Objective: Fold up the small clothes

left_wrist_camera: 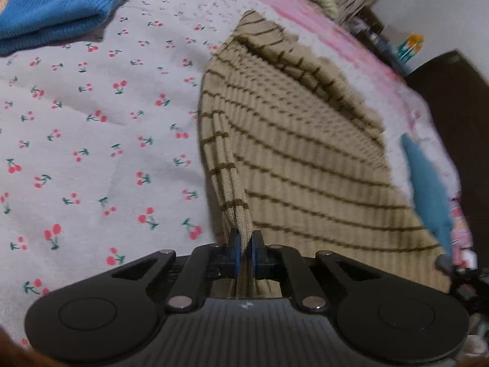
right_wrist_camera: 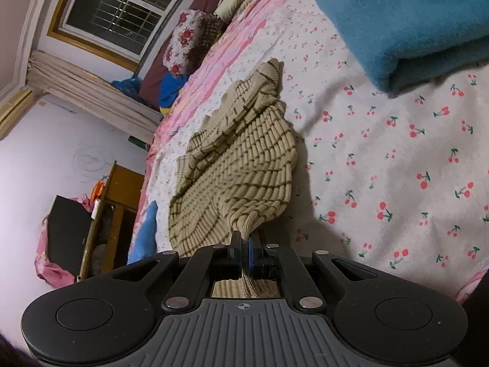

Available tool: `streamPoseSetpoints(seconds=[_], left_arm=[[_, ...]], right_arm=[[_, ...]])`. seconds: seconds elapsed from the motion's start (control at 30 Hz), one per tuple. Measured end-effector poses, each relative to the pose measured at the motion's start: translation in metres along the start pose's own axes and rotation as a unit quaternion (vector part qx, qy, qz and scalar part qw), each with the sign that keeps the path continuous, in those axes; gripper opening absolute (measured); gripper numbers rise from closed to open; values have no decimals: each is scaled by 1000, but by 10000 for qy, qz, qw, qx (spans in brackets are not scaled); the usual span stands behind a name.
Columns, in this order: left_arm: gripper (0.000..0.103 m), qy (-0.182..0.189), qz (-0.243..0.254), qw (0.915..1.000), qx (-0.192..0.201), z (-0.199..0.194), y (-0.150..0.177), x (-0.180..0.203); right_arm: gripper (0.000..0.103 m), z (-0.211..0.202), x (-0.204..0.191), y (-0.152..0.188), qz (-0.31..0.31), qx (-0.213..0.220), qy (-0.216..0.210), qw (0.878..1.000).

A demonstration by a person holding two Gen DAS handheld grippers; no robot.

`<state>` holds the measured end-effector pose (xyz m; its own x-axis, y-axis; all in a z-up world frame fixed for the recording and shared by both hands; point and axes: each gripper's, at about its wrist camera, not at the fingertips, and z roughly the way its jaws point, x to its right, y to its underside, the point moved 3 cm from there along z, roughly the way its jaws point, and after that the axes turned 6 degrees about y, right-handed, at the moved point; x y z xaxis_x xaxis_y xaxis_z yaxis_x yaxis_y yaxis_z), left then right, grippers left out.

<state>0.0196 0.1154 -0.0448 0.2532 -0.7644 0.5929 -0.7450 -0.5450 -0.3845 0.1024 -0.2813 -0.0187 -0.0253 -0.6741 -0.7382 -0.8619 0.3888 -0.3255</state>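
Two grippers, each clenched on the same garment. Left gripper (left_wrist_camera: 245, 244): blue-padded fingers (left_wrist_camera: 235, 255) pinched tight on a bunched edge of the beige striped sweater (left_wrist_camera: 290, 153), the knit gathered into a narrow fold between them. Right gripper (right_wrist_camera: 244, 244): fingers (right_wrist_camera: 253, 252) likewise closed on a rolled hem of the beige striped sweater (right_wrist_camera: 241, 165), cloth passing through and out behind the pads.

Sweater: ribbed beige knit with thin dark brown stripes; stretched out from both grips and lying across the cherry-print bedsheet (left_wrist_camera: 91, 137), its far part crumpled toward the pink quilt (right_wrist_camera: 214, 61). The left view is blurred along the sweater's far edge, so how it lies there is hard to tell.

Beyond the sweater on the sheet: one folded blue knit garment (left_wrist_camera: 61, 9), well apart from it. One folded teal towel (right_wrist_camera: 412, 24), also apart, toward the sheet's far side. One smaller blue cloth (right_wrist_camera: 146, 232) just beside the sweater at the bed's edge.

Past the quilt: floral pillow (right_wrist_camera: 186, 42), window (right_wrist_camera: 122, 9) with a barred grille, wooden cabinet (right_wrist_camera: 113, 214) against the wall.
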Motion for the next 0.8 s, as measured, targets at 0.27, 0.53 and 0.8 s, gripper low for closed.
streamPoseSetpoints(seconds=[0.27, 0.53, 0.8], left_arm=[[12, 936, -723, 9911, 618, -17, -41, 5], [13, 1321, -730, 9830, 1045, -8, -112, 23], [13, 1476, -588, 9783, 1327, 32, -192, 36]], right_arm=[[5, 9, -7, -25, 290, 305, -277, 9987], [5, 42, -21, -85, 514, 619, -527, 9954], [5, 88, -40, -157, 501, 964, -762, 9912]])
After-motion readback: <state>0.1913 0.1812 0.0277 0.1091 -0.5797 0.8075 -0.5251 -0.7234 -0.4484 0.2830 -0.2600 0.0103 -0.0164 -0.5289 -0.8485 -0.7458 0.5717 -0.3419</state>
